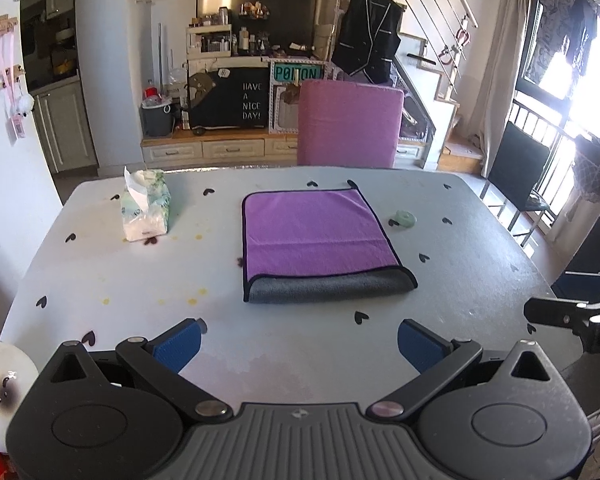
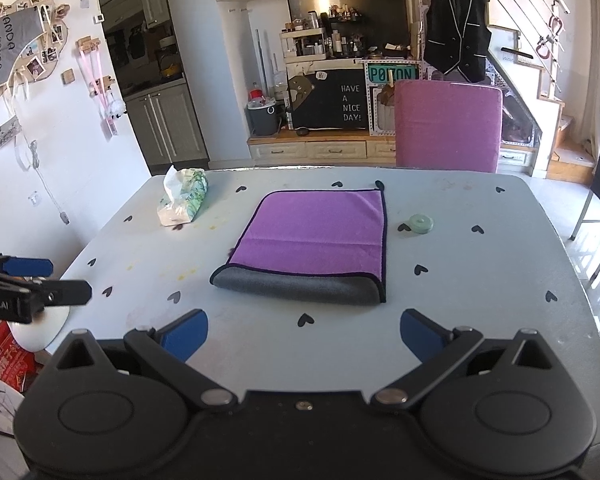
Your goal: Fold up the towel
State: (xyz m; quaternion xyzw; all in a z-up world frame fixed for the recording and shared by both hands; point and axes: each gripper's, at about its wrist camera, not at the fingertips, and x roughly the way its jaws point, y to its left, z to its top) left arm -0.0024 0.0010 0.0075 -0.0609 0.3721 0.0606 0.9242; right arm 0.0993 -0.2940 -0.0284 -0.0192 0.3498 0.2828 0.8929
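A purple towel (image 1: 316,236) with a dark hem and grey underside lies folded on the pale table (image 1: 100,272), its grey fold edge toward me. It also shows in the right wrist view (image 2: 316,236). My left gripper (image 1: 298,344) is open and empty, held above the table's near side, short of the towel. My right gripper (image 2: 304,334) is open and empty, also short of the towel's near edge. The right gripper's side shows at the right edge of the left view, the left gripper's side at the left edge of the right view.
A tissue pack (image 1: 144,208) stands at the far left of the table (image 2: 480,280). A green tape ring (image 1: 406,218) lies right of the towel. A pink chair (image 1: 350,124) stands behind the table. A white dish (image 1: 0,392) sits at the near left edge.
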